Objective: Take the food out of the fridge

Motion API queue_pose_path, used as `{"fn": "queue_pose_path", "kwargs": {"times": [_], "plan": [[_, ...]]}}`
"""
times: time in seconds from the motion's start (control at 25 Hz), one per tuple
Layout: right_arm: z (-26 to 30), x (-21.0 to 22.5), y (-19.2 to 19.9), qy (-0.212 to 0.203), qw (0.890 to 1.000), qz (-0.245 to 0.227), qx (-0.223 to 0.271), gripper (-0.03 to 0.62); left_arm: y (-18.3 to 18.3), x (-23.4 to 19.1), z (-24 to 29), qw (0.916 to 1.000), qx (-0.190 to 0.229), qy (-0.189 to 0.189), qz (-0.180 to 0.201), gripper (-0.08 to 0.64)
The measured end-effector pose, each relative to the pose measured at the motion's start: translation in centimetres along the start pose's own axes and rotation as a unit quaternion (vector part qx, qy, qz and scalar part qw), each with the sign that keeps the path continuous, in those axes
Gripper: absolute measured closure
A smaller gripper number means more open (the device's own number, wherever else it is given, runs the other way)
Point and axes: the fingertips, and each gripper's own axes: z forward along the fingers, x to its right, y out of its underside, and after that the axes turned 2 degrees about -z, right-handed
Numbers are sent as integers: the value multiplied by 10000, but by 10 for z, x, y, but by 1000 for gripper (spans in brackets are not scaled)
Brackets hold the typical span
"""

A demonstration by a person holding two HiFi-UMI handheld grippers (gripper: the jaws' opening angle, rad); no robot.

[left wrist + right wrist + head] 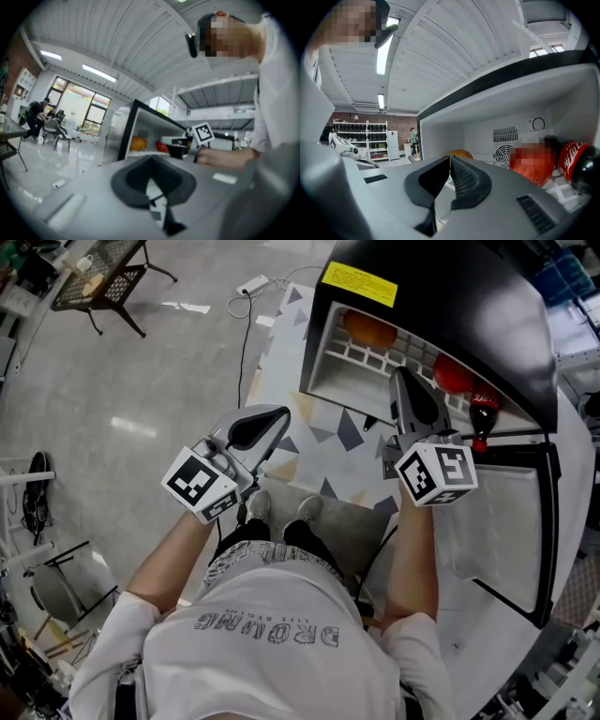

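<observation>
Well, in the head view the left gripper (272, 418) and right gripper (408, 388) sat before the open fridge (469, 306), the left gripper view showed jaws closed on nothing, and the right gripper view had closed, empty jaws facing the orange (459, 153), red food (534, 176) and cola bottle (574, 159) inside.

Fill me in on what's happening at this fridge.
A person stands at a small open fridge, a gripper in each hand. The right gripper, shut and empty, points into the fridge toward a red food item and a cola bottle. The left gripper, also shut and empty, hangs outside. An orange food item sits on the shelf too; nothing is out yet.
</observation>
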Motion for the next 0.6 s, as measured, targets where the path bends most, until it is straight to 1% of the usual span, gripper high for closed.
{"fn": "queue_pose_path", "kwargs": {"times": [0.2, 0.36, 0.6], "plan": [[13, 9, -5, -81, 9999, -67, -35, 571, 2, 0, 4, 10000, 11, -89, -19, 553], [24, 13, -6, -106, 9996, -217, -122, 548, 4, -2, 5, 9999, 40, -137, -70, 552], [41, 15, -7, -135, 9982, -506, -285, 477, 7, -7, 4, 9996, 110, -220, -151, 552]]}}
